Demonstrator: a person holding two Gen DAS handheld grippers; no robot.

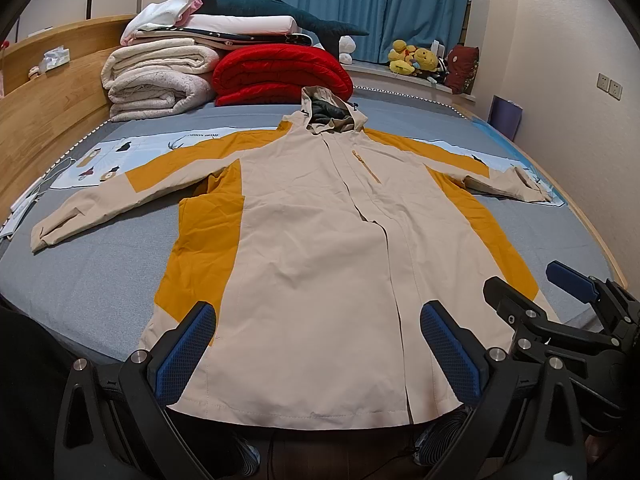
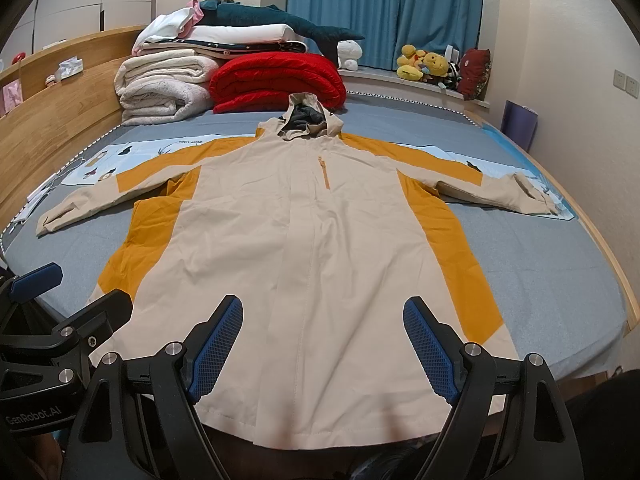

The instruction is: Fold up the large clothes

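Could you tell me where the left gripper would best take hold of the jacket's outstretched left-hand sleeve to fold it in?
Probably at the beige cuff of the jacket, coming from above and outside: the sleeve lies flat, its free end farthest from the body. The left gripper stands open.

Hooded jacket (image 1: pixel 320 240): beige, mustard-yellow panels
Bedsheet (image 1: pixel 92 280): grey-blue
Quilt (image 1: pixel 280 72): red
Curtains (image 1: pixel 360 4): blue
Gripper pads (image 2: pixel 216 344): blue, dotted

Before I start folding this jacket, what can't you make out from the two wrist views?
- Beige-and-mustard hooded jacket: hem corners hidden behind hand-held gripper fingers, both views.
- Jacket's back and lining: face down on grey bed sheet.
- Bedding print lettering: too small, partly covered by sleeves.
- Floor: cut off below the hem.
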